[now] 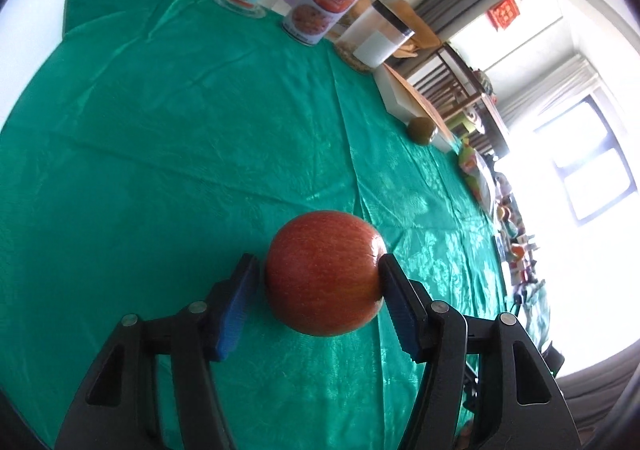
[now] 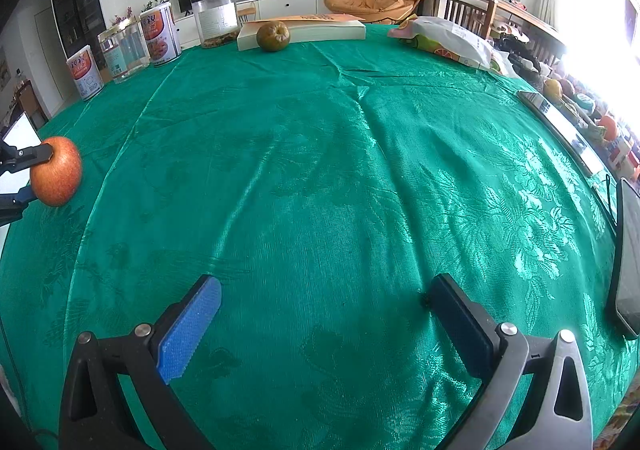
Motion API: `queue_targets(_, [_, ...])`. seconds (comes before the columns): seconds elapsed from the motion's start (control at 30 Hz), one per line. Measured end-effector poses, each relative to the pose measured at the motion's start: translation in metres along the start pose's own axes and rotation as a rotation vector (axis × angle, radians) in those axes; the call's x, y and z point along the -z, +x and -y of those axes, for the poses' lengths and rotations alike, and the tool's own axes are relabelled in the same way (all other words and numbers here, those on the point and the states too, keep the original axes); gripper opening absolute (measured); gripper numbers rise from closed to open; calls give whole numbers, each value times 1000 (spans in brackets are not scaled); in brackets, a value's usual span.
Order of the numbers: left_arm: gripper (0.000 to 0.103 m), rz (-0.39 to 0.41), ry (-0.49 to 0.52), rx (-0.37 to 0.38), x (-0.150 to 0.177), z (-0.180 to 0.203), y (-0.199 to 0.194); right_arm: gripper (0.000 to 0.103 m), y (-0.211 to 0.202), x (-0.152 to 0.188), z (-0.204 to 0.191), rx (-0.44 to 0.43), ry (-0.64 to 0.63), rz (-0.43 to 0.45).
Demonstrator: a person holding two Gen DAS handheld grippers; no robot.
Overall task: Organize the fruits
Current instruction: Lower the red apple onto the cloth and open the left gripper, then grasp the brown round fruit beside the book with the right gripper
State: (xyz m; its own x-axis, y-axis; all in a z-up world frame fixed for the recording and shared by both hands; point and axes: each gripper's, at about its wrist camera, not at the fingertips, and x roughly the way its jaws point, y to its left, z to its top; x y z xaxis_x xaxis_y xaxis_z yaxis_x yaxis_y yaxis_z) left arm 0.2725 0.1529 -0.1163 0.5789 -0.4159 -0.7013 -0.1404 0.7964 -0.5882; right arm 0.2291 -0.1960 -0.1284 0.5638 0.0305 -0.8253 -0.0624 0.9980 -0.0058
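my left gripper (image 1: 320, 282) has its jaws pinching a red apple (image 1: 324, 274) from both sides, the blue pads (image 1: 232, 314) against its skin, and the apple sits just over the green tablecloth (image 1: 180, 130) near my edge of the tabletop. from the right wrist view i see that same apple at the far left, gripped from the side. my right gripper (image 2: 320, 314) hangs over bare cloth with its jaws spread wide and nothing between them. a greenish-brown round fruit (image 2: 273, 35), dull-skinned, rests at the far side of the tabletop, touching the front edge of a thick book (image 2: 320, 30) that lies flat. left of the book stands a clear plastic jar (image 2: 214, 16), then a printed tin (image 2: 158, 32), a glass jar (image 2: 122, 50) and a smaller tin (image 2: 85, 74) in a row along the edge. a printed snack bag (image 2: 444, 38) lies at the far right.
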Motion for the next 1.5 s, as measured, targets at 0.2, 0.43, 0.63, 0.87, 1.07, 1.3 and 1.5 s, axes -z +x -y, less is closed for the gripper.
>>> queue_targets(0.2, [75, 50, 15, -101, -6, -7, -8, 103, 0, 0, 0, 0, 0, 0])
queue_targets(0.43, [77, 99, 61, -144, 2, 0, -19, 103, 0, 0, 0, 0, 0, 0])
queue_targets(0.63, [88, 167, 259, -211, 43, 32, -34, 103, 0, 0, 0, -1, 1, 0])
queue_targets(0.87, [88, 120, 309, -395, 63, 21, -8, 103, -1, 0, 0, -12, 3, 3])
queue_targets(1.07, [91, 119, 342, -430, 69, 18, -3, 103, 0, 0, -1, -1, -6, 0])
queue_targets(1.3, [100, 75, 411, -477, 73, 27, 7, 103, 0, 0, 0, -3, -6, 0])
queue_targets(1.5, [101, 75, 413, -481, 73, 27, 8, 103, 0, 0, 0, -2, -6, 0])
